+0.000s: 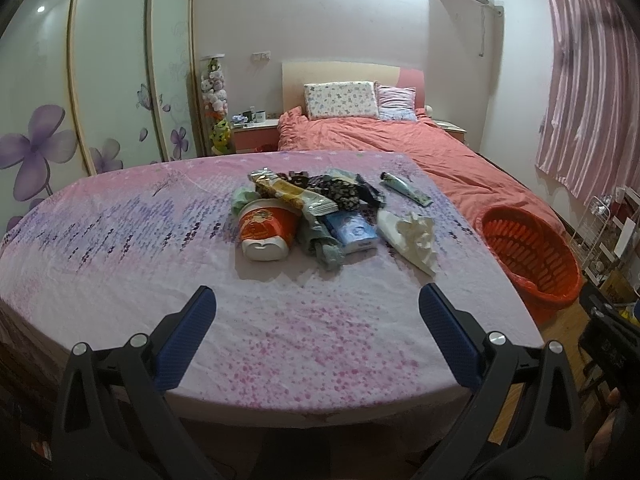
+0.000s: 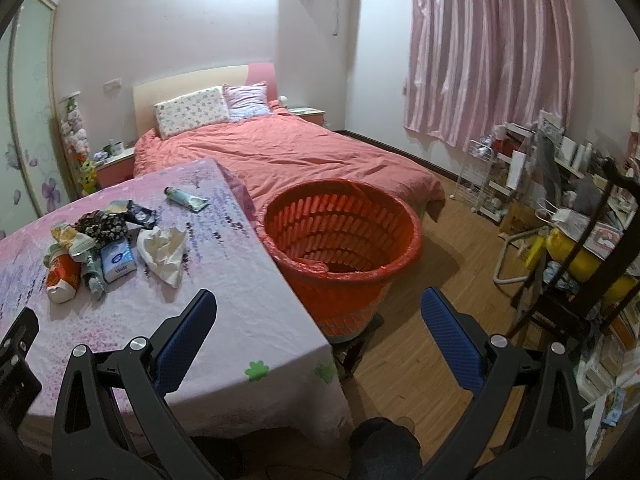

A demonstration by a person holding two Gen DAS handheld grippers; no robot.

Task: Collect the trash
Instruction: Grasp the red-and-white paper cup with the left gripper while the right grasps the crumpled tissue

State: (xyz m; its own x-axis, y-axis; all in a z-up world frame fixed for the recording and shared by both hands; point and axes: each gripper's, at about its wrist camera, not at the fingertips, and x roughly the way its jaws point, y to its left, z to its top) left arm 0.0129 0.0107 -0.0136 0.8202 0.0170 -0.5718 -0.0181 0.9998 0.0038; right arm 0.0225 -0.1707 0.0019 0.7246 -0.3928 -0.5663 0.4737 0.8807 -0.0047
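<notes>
— Bedroom, table in the foreground: how do the two tongs stand?

— Both wide apart and gripping nothing. The left gripper (image 1: 316,300) hangs over the near part of the pink floral tablecloth (image 1: 120,248), its blue pads (image 1: 192,332) touching no object. The right gripper (image 2: 318,304) sits past the table's corner, just in front of the red laundry basket (image 2: 340,232).

— And the trash?

— Heaped on the cloth beyond the left gripper: a red-and-white instant-noodle cup (image 1: 266,230) on its side, a blue tissue pack (image 1: 354,232) beside it, crumpled white paper (image 1: 412,236) nearer the basket, dark patterned wrappers (image 1: 340,190) behind, and a squeezed tube (image 1: 404,188) lying apart (toward the bed (image 1: 400,140)). The basket stands against the table's edge, lined with a red bag.
</notes>
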